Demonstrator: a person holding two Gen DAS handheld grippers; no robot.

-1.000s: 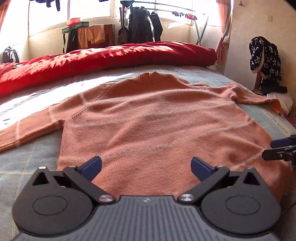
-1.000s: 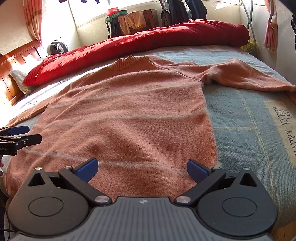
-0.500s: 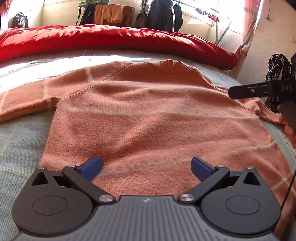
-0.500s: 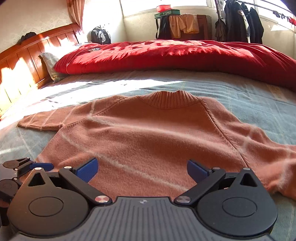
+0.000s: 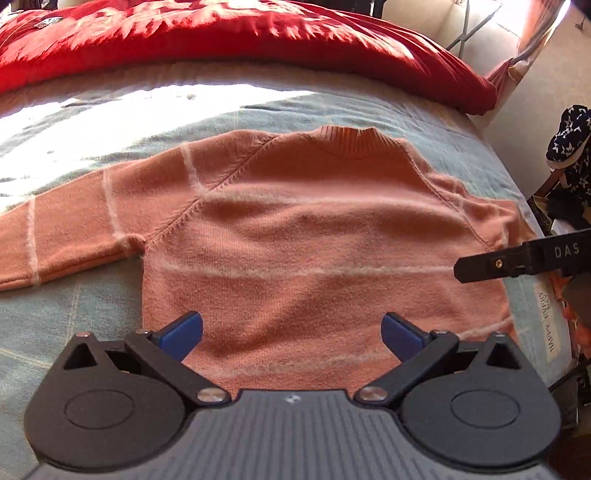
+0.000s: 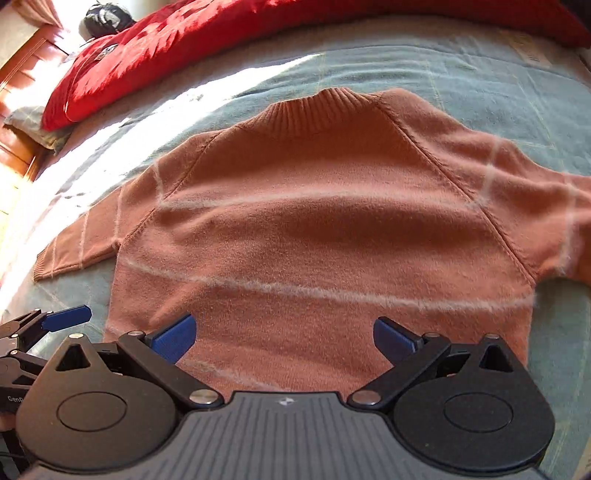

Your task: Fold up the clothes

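Your bed (image 5: pixel 436 122), under a pale blue-green cover, fills both views; a red quilt (image 5: pixel 236 33) lies bunched along the top of each frame; the orange sweater (image 5: pixel 314 236) lies flat and unfolded mid-frame, collar toward the quilt, sleeves stretched out to both sides; your left gripper (image 5: pixel 291 328) hangs over its lower part at the bottom of the frame, fingers spread wide and empty; your right gripper (image 6: pixel 284 334) likewise, spread apart, pinching nothing.
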